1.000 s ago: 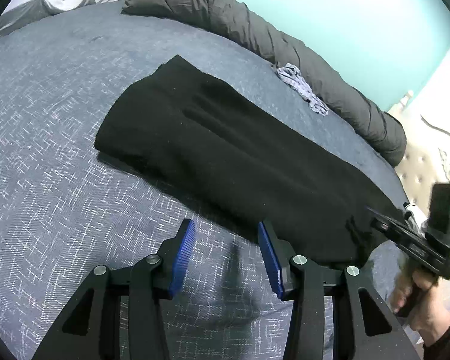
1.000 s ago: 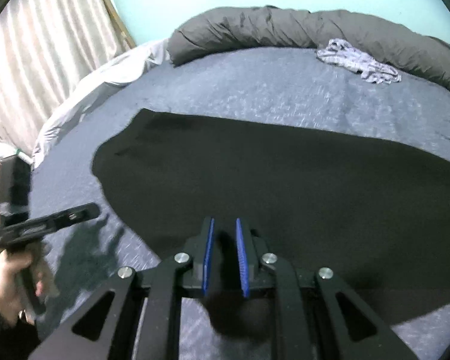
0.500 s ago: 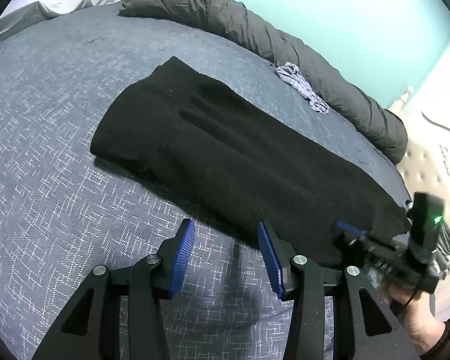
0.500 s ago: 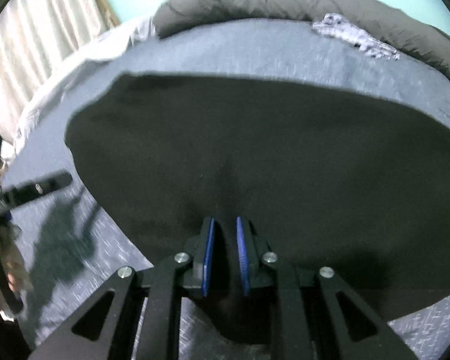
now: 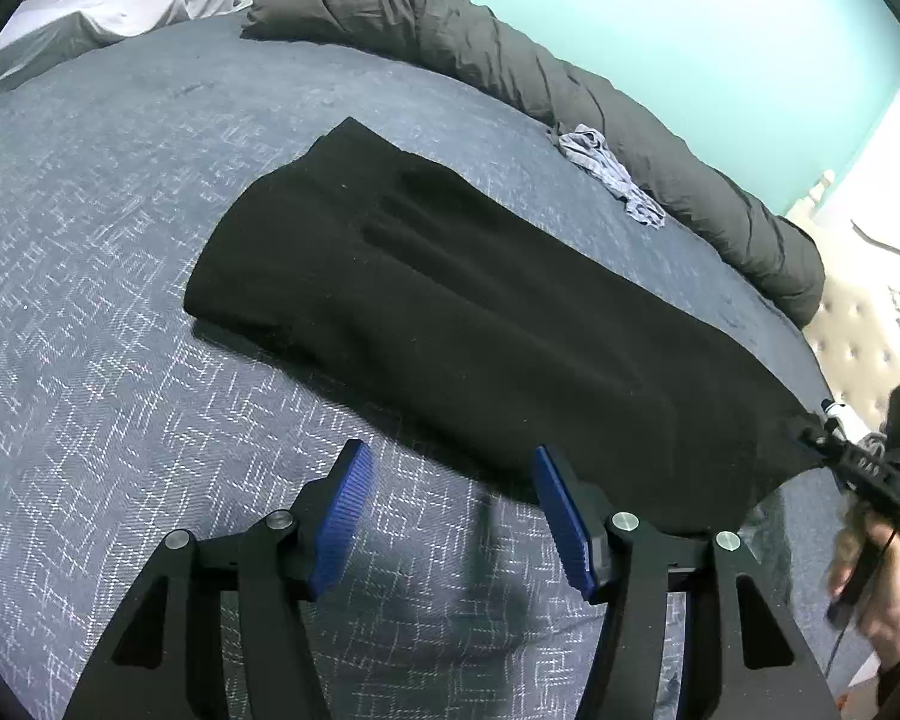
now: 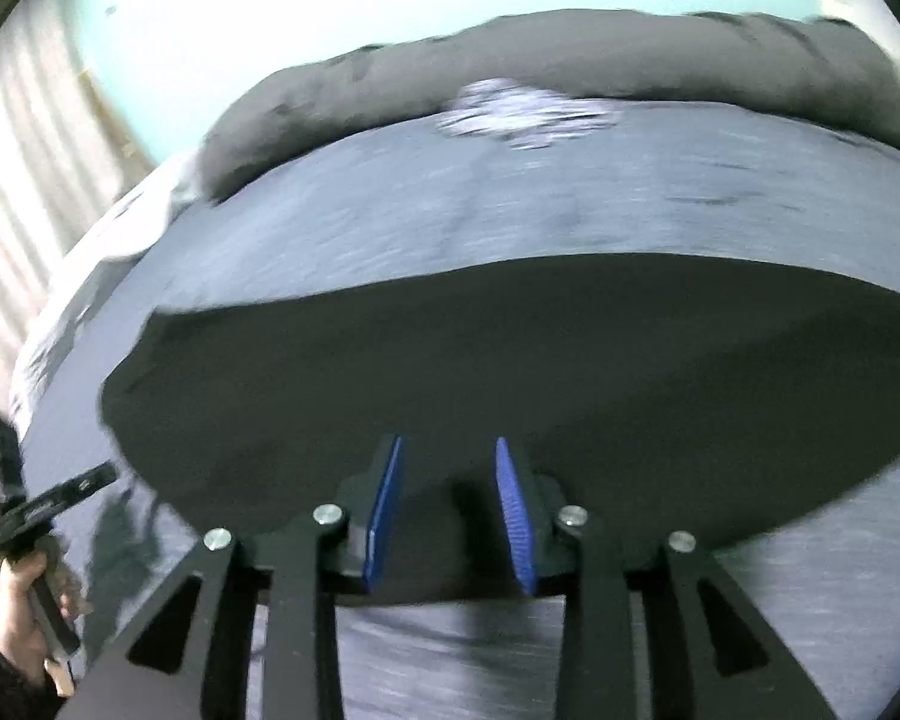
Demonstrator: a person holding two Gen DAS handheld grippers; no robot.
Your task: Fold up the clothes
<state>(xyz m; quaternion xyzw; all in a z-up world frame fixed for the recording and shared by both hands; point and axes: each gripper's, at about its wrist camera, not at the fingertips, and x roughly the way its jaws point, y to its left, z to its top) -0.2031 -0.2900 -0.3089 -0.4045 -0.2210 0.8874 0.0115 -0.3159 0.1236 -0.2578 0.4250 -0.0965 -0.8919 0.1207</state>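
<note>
On the bed: black garment (image 5: 480, 324) lies flat, long fold, just ahead of both grippers.
Left gripper (image 5: 447, 516): jaws opening, nothing between, hovering over the bedspread (image 5: 120, 360) beside the near edge.
Right gripper (image 6: 450, 510): jaws opening at the garment's end; blurry, looks like it's letting go.
Tip: grab both layers at each corner, lift evenly.

Left gripper (image 5: 447, 516) and right gripper (image 6: 453, 516) — both opening, nothing held.
</note>
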